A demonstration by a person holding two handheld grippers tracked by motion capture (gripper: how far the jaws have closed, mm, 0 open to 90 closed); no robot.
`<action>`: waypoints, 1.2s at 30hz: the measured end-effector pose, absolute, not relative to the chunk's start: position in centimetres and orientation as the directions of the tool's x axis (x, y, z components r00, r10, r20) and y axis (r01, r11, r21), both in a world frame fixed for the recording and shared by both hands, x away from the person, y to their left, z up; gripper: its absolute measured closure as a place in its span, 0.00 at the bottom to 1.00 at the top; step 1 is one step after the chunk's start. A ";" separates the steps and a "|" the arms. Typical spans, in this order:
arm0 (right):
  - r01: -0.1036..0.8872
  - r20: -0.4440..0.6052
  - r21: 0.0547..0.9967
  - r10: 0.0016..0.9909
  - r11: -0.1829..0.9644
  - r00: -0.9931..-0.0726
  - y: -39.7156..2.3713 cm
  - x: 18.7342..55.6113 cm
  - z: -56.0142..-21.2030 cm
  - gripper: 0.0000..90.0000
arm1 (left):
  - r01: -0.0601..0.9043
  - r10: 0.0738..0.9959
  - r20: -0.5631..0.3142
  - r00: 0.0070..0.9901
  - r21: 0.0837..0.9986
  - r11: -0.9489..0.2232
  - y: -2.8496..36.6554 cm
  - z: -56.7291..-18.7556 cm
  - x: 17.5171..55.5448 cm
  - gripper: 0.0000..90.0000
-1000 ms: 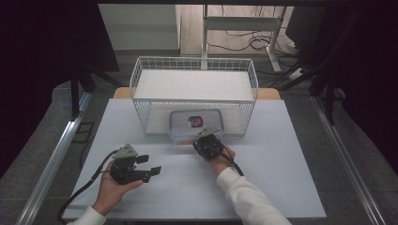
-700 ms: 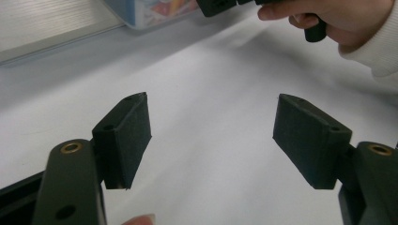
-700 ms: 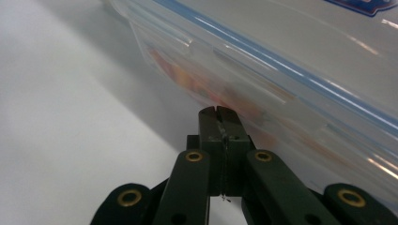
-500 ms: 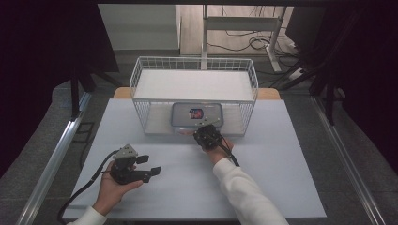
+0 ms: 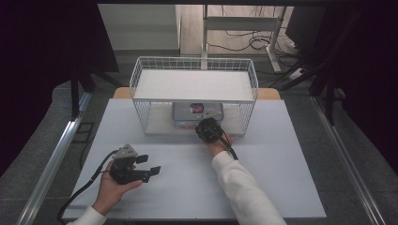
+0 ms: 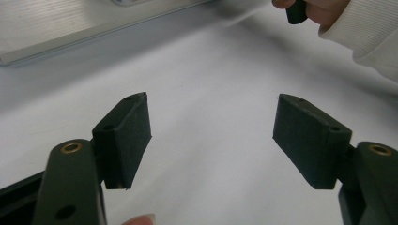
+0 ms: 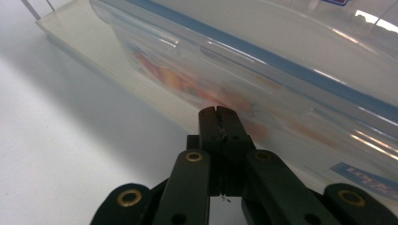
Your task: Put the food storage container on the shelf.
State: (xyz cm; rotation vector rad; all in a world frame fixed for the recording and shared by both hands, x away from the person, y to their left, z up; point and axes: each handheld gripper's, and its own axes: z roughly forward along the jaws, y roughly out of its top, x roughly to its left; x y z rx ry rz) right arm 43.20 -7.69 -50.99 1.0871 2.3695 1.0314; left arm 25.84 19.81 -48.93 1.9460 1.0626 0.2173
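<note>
A clear plastic container (image 5: 187, 111) with a blue-edged lid and a red label lies on the bottom board of a white wire rack (image 5: 136, 101). In the right gripper view the container (image 7: 281, 61) looms close, with orange contents blurred inside. My right gripper (image 5: 205, 123) is shut with nothing between its jaws, and its tip (image 7: 218, 117) is right at the container's near wall. My left gripper (image 5: 149, 164) rests on the table at the front left, open and holding nothing (image 6: 211, 131).
The rack has a solid white top shelf (image 5: 195, 84) over the container. Its bottom board (image 7: 94, 42) edges onto the white table (image 5: 281, 154). The other hand's white sleeve (image 6: 366, 33) is at the top right of the left gripper view. Dark floor and cables lie beyond.
My right gripper has moved forward toward the rack, and the container has slid deeper under the top shelf. The left gripper has kept still.
</note>
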 end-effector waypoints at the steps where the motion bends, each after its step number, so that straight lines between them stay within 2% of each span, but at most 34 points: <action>1: 0.515 -0.003 0.733 0.759 0.445 -0.651 -7.7 43.2 -51.0 0.99 | 0.594 0.749 -0.239 0.618 0.766 -0.245 19.8 -48.9 25.8 0.31; 8: 0.468 -0.026 0.720 0.695 0.512 -0.719 -9.5 40.4 -50.2 0.99 | 0.596 0.757 -0.233 0.611 0.765 -0.245 19.9 -48.9 25.7 0.31; 15: 0.451 0.000 0.729 0.658 0.515 -0.753 -15.0 35.2 -48.1 0.99 | 0.616 0.768 -0.242 0.592 0.751 -0.238 19.7 -49.0 25.5 0.31; 18: 0.453 0.029 0.733 0.642 0.508 -0.767 -18.8 31.7 -47.9 0.99 | 0.608 0.782 -0.203 0.590 0.748 -0.265 19.8 -49.1 24.9 0.31; 19: 0.453 0.029 0.733 0.642 0.508 -0.767 -18.8 31.7 -47.9 0.99 | 0.608 0.782 -0.203 0.590 0.748 -0.265 19.8 -49.1 24.9 0.31; 22: 0.491 0.081 0.733 0.656 0.471 -0.750 -22.5 29.2 -47.8 0.99 | 0.599 0.783 -0.175 0.596 0.746 -0.290 19.8 -49.2 24.5 0.31; 30: 0.505 0.100 0.750 0.682 0.427 -0.725 -25.5 27.3 -47.5 0.98 | 0.600 0.781 -0.186 0.597 0.749 -0.281 19.6 -49.3 24.4 0.31; 31: 0.504 0.101 0.755 0.685 0.419 -0.722 -25.7 27.3 -47.4 0.95 | 0.601 0.780 -0.186 0.598 0.748 -0.282 19.6 -49.3 24.4 0.31; 32: 0.499 0.112 0.767 0.680 0.404 -0.724 -25.9 27.4 -47.3 0.72 | 0.596 0.776 -0.182 0.604 0.749 -0.289 19.6 -49.3 24.4 0.31; 33: 0.499 0.113 0.768 0.683 0.401 -0.721 -25.8 27.4 -47.3 0.57 | 0.596 0.776 -0.182 0.604 0.749 -0.289 19.6 -49.3 24.4 0.31; 34: 0.495 0.102 0.773 0.692 0.396 -0.715 -25.6 27.4 -47.4 0.47 | 0.593 0.774 -0.180 0.607 0.751 -0.290 19.6 -49.3 24.3 0.31; 35: 0.495 0.102 0.773 0.692 0.396 -0.715 -25.6 27.4 -47.4 0.47 | 0.593 0.774 -0.180 0.607 0.751 -0.290 19.6 -49.3 24.3 0.31; 36: 0.487 0.091 0.779 0.698 0.394 -0.710 -25.4 27.4 -47.5 0.40 | 0.592 0.774 -0.179 0.608 0.752 -0.291 19.6 -49.3 24.3 0.31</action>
